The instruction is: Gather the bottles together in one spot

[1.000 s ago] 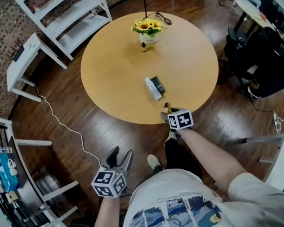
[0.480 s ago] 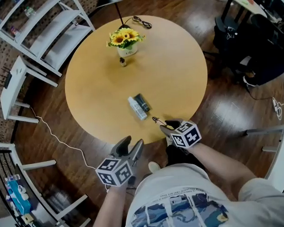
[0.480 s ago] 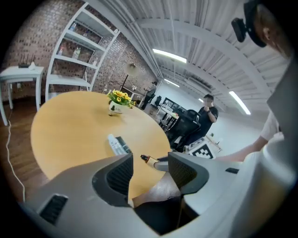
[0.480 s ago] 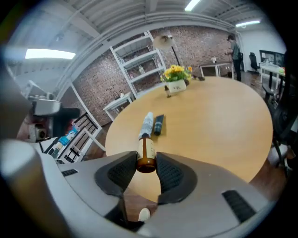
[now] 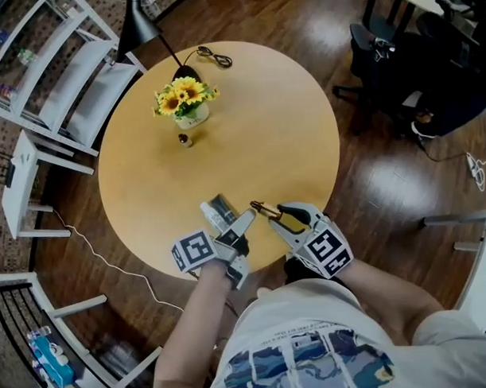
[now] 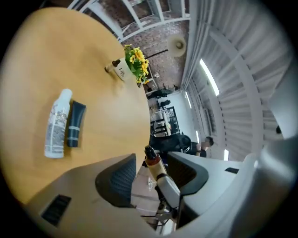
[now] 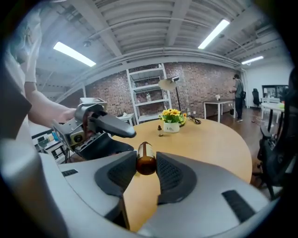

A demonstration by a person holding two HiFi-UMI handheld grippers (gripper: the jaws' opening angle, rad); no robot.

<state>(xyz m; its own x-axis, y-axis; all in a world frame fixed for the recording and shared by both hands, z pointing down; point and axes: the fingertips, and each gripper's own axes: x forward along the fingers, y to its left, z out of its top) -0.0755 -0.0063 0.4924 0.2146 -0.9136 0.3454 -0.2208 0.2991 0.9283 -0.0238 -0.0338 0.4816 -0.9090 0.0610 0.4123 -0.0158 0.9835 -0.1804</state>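
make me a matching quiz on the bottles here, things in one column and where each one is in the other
1 amber bottle
2 white bottle
3 small dark bottle

a lying on the table beside a dark tube
b standing by the flower pot
c clamped in the right gripper

Pairs: 1-c, 2-a, 3-b. The right gripper's jaws have just closed on the amber bottle.
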